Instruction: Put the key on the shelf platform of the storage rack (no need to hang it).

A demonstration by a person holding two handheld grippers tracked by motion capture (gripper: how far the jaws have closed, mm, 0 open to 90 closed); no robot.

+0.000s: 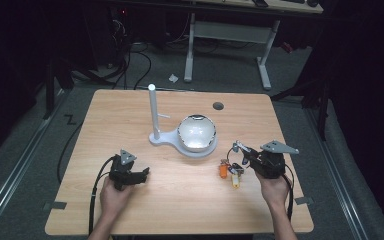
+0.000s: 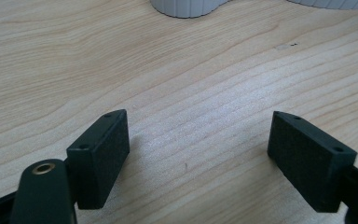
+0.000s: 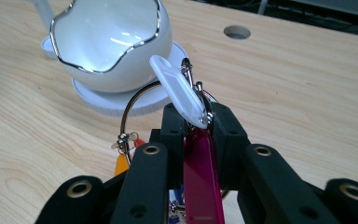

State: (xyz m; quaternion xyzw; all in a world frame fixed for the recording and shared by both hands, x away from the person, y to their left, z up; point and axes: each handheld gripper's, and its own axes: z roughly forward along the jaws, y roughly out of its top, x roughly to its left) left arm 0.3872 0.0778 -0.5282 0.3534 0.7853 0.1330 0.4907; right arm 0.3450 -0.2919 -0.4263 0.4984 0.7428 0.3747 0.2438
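1. My right tool (image 3: 196,122) is clenched on a bunch of key tags (image 3: 179,91): the white tag sticks up past the jaws and the magenta tag (image 3: 203,177) sits between them.
2. The key ring (image 3: 137,100) loops out toward the white bowl (image 3: 107,44), and orange tags (image 1: 224,170) dangle below, just over the counter (image 1: 180,200).
3. The bunch hangs near the bowl, on its right side in the high view.
4. My left tool (image 2: 198,154) stands released, nothing between the jaws, low over bare wood on the bowl's other side.
5. The bowl sits on a white stand (image 1: 162,138) with an upright post (image 1: 153,111).
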